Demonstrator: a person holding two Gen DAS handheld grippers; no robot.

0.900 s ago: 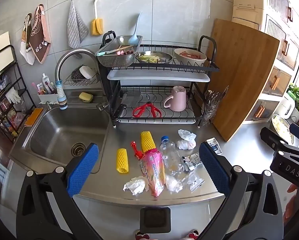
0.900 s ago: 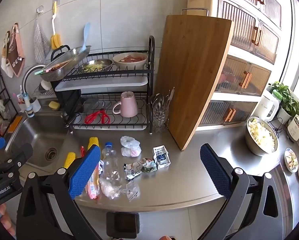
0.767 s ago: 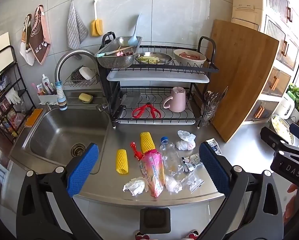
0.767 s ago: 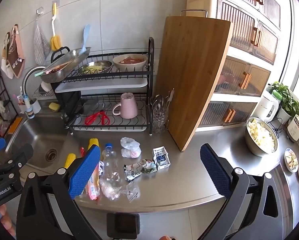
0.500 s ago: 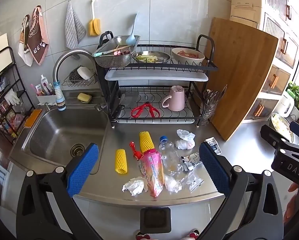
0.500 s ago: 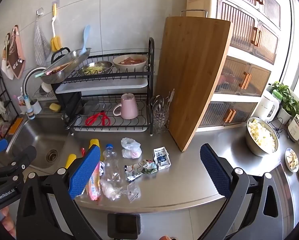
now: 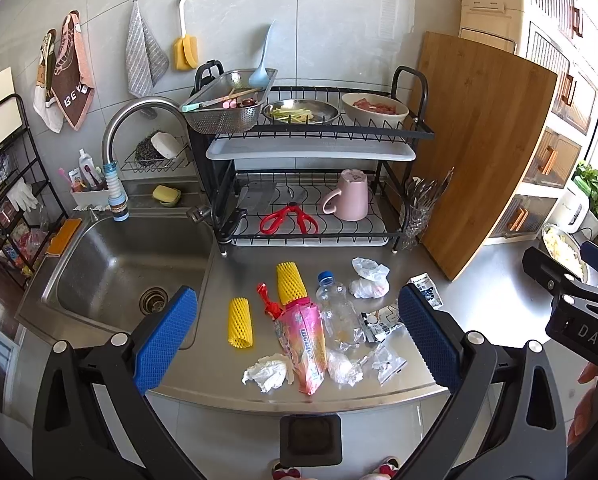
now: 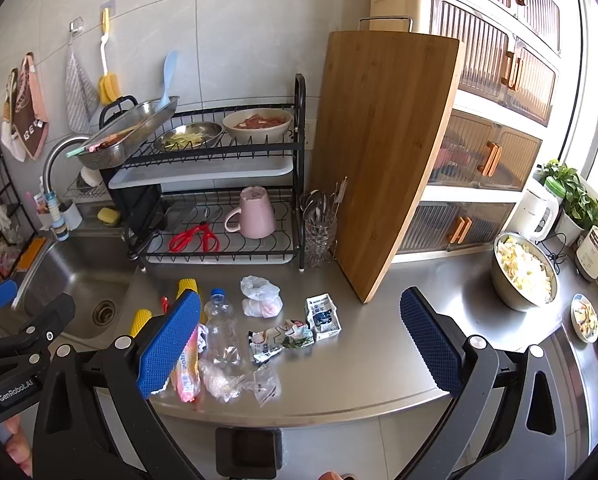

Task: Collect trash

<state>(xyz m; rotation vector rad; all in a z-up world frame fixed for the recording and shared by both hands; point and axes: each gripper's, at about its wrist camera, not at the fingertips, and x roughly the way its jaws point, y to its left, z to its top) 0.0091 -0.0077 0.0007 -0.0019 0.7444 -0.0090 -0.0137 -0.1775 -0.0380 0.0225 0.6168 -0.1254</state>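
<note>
Trash lies in a cluster on the steel counter (image 7: 235,368): a pink snack bag (image 7: 304,340), a crushed clear bottle (image 7: 337,312), two yellow foam sleeves (image 7: 239,322), a crumpled tissue (image 7: 266,370), white plastic bags (image 7: 369,278), and a small carton (image 8: 322,317). My left gripper (image 7: 297,336) is open and empty, held above the counter's front edge before the cluster. My right gripper (image 8: 299,336) is open and empty, above the front edge to the right of the trash. The bottle also shows in the right wrist view (image 8: 223,332).
A sink (image 7: 119,268) lies left of the trash. A black dish rack (image 7: 311,184) with a pink mug (image 7: 349,202) and red scissors stands behind. A large wooden board (image 8: 383,160) leans at the right. A steel bowl of food (image 8: 525,276) sits far right.
Both views have shifted only slightly; the grippers stay open and hover in nearly the same place. The trash has not moved.
</note>
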